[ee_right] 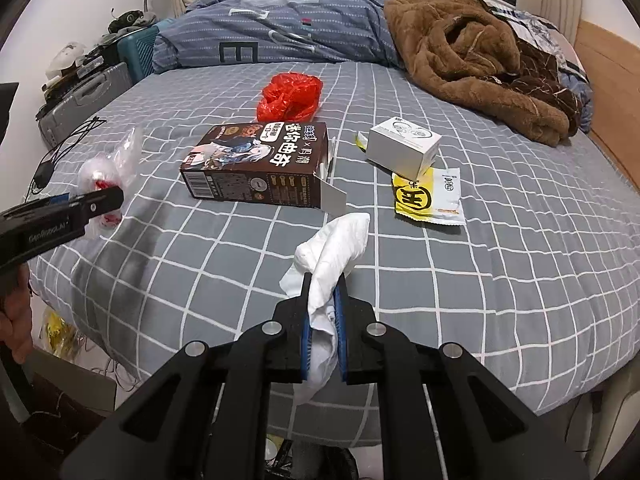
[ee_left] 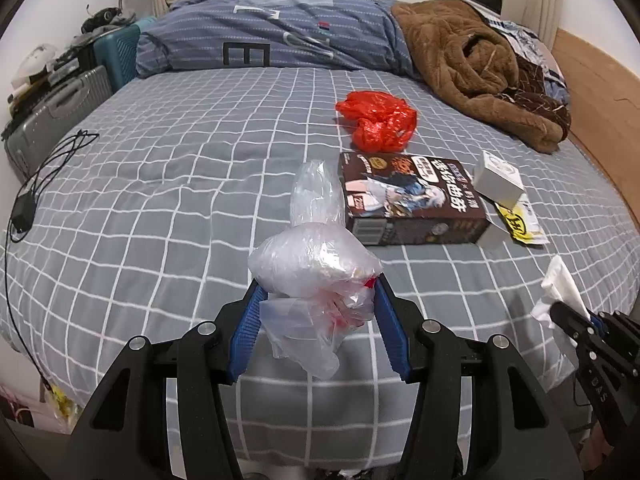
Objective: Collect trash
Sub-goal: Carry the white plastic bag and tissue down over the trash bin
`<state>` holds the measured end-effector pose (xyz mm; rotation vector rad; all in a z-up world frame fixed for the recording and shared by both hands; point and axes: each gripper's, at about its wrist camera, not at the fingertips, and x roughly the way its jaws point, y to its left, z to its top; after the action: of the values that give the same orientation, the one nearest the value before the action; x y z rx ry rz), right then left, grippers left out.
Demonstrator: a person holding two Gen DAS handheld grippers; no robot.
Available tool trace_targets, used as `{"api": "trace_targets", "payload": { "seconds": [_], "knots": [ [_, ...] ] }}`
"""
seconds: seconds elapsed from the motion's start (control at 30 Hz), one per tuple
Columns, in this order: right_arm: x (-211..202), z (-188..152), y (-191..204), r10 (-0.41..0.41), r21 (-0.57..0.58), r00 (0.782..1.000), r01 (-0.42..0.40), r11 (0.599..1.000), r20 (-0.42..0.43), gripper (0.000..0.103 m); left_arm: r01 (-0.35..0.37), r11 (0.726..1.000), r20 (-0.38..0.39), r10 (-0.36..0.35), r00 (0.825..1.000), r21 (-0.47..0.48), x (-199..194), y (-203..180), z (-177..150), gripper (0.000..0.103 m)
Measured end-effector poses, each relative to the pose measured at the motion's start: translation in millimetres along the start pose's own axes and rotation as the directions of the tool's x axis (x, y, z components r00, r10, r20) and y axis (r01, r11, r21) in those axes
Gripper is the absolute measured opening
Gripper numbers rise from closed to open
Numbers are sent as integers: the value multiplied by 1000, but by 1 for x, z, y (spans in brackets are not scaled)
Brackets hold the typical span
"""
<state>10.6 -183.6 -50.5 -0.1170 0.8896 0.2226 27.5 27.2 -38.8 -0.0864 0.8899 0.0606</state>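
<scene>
The left gripper (ee_left: 318,284) holds a crumpled clear plastic bag (ee_left: 316,264) between its blue pads (ee_left: 244,332), the jaws fairly wide apart but pressed against the bag's bulk; the bag stands up above the fingertips and hangs down between them. The right gripper (ee_right: 323,280) is closed almost fully on a wad of white tissue (ee_right: 334,248), which sticks out above and below the narrow gap. Both grippers sit over the near edge of the bed (ee_right: 500,280), which is covered in a grey sheet with a white grid.

Taking the brown snack box (ee_right: 260,164) as the landmark — it lies flat near the middle of the sheet, one end flap open toward the near side:
- a red plastic bag (ee_right: 290,94) lies just beyond it, apart from it;
- a small white box (ee_right: 404,150) sits to its right, resting partly on a yellow and white wrapper (ee_right: 428,196);
- a brown fleece blanket (ee_right: 472,56) is heaped far beyond and to the right, against the wooden bed frame (ee_right: 612,92);
- a folded blue duvet (ee_right: 272,36) lies well beyond it;
- a black charger and cable (ee_left: 24,208) sit far to its left, at the bed's left edge.

Between the box and the near edge the sheet is bare — open sheet also runs left of the box.
</scene>
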Motion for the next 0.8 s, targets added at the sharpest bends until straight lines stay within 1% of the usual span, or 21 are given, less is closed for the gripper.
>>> {"api": "trace_targets", "payload": {
  "seconds": [0.2, 0.53, 0.8],
  "knots": [
    [-9, -6, 3, 4, 1, 1000, -4, 1000, 3, 9, 17, 1000, 5, -18, 1000, 9, -14, -8, -15, 53],
    [-27, -20, 7, 4, -2, 1000, -4, 1000, 11, 9, 60, 997, 6, -60, 998, 47, -34, -31, -41, 53],
    [-36, -30, 8, -3, -6, 1000, 4, 1000, 8, 9, 76, 996, 2, -76, 997, 54, -45, -37, -58, 53]
  ]
}}
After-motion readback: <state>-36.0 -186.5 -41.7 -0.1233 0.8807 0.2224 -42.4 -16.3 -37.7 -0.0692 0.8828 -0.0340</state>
